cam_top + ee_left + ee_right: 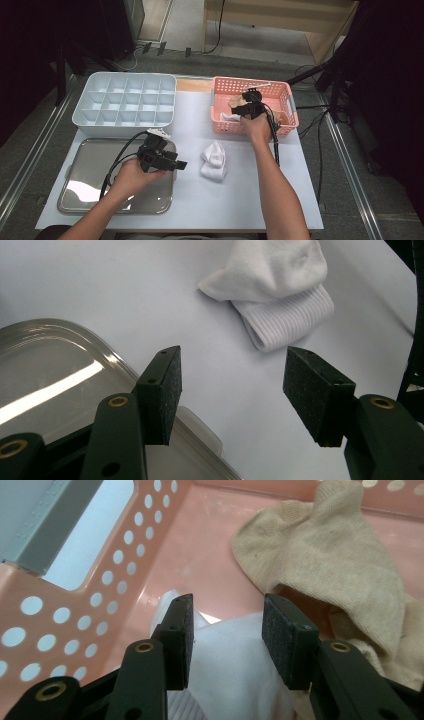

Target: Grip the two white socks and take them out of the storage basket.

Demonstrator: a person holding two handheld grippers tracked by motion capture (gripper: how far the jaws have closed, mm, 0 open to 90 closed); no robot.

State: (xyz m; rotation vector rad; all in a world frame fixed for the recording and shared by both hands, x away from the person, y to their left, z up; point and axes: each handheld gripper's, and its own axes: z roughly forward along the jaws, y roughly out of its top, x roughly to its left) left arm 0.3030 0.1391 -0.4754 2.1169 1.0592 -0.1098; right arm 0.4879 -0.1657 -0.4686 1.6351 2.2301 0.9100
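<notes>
High view hides most of what lies in the pink basket (289,102): the right hand (257,127) and right gripper (250,102) cover its middle, so just a scrap of white sock (223,117) and a bit of beige show there. Right gripper view is clearer. The white sock (235,670) runs off the bottom edge of that view, and a beige sock (325,565) beside it is cut off at the right. The jaws stand apart with the white sock bunched up between them; whether the pads press the cloth or just flank it is hard to make out, though gaps show at both pads, so it reads as released.

A second white sock (214,159) lies folded on the table (250,200), between the two arms. The left gripper (172,164) hovers over the corner of the steel tray (80,192), jaws wide and empty, with that sock (277,290) just ahead of them. The tray's (45,370) far end is out of frame there. Behind sits a divided white bin (125,100).
</notes>
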